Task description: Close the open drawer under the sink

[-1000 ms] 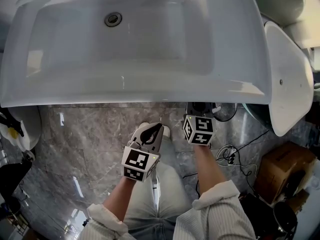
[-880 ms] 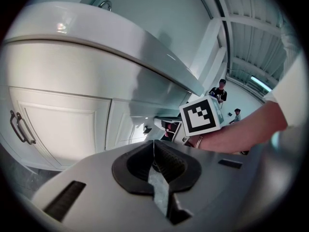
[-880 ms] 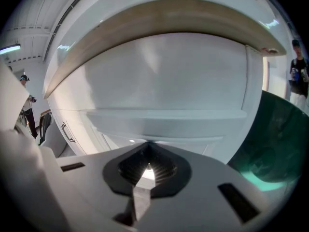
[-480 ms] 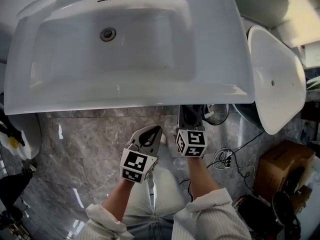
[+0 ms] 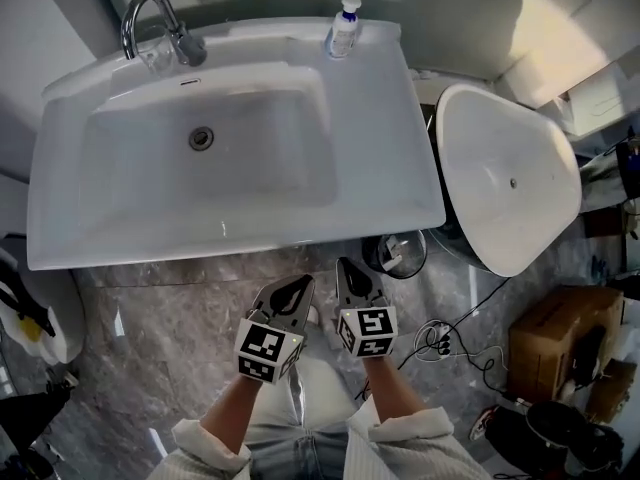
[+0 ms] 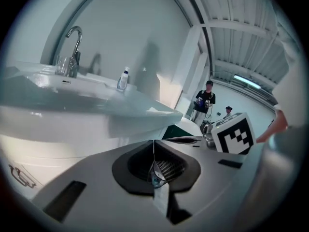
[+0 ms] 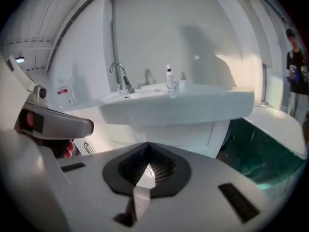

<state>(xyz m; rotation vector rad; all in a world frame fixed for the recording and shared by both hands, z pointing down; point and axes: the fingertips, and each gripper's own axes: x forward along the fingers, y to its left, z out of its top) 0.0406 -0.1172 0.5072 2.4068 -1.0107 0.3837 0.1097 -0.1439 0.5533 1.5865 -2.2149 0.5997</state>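
Here, left gripper (image 5: 296, 288) and right gripper (image 5: 349, 271) are held clenched, empty, off the sink (image 5: 60, 238); flushness of the drawer front (image 7: 164, 129) should be confirmed.

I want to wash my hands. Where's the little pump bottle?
In the head view, the little pump bottle stands on the back rim of the sink, near its right corner and to the right of the faucet.

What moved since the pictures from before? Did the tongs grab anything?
The right tongs pulled back from under the front edge of the sink and now sit beside the left tongs. The person drew back too, so the tap and soap bottle came into view. Nothing was grabbed: both tongs are shut and empty. The left tongs hardly moved, and the sink stayed put.
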